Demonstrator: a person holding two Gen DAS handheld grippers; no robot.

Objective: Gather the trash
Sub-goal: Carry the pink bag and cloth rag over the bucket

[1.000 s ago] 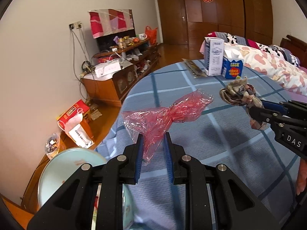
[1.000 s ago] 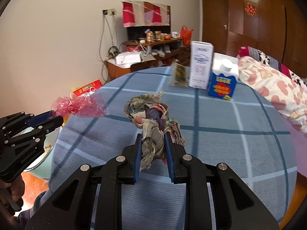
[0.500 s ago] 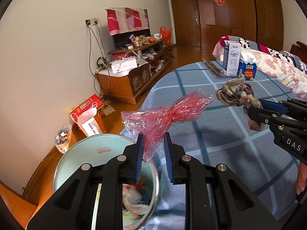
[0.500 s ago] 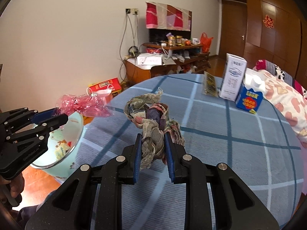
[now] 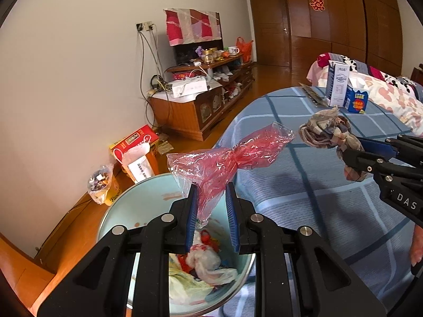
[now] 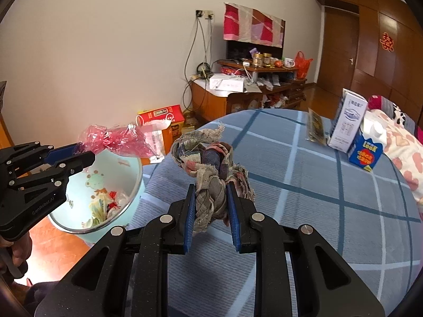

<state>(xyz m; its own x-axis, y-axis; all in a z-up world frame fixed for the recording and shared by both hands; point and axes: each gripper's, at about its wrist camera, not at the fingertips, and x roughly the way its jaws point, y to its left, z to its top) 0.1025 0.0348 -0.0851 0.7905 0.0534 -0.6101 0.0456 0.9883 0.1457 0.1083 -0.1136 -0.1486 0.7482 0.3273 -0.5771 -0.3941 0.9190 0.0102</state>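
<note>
My left gripper [image 5: 211,206] is shut on a crumpled red plastic bag [image 5: 227,155] and holds it in the air over the pale blue trash bin [image 5: 132,203], which has rubbish inside. My right gripper [image 6: 210,203] is shut on a knotted rag of faded patterned cloth [image 6: 208,163] above the table's blue checked cloth [image 6: 304,185]. In the right wrist view the left gripper [image 6: 79,155] with the red bag [image 6: 113,141] hangs over the bin [image 6: 132,174] at the left. The rag [image 5: 327,132] and right gripper [image 5: 351,149] show at the right of the left wrist view.
A white carton [image 6: 349,121], a blue carton [image 6: 366,149] and a flat packet [image 6: 316,128] stand at the table's far side. A red box [image 5: 133,142] and a small bag [image 5: 100,185] sit on the floor by the wall. A wooden cabinet [image 5: 190,105] stands beyond, a bed [image 5: 383,92] to the right.
Both grippers have moved left and back from over the table with their loads. The left gripper with the red bag now hangs over the open bin, which has come into full view.
</note>
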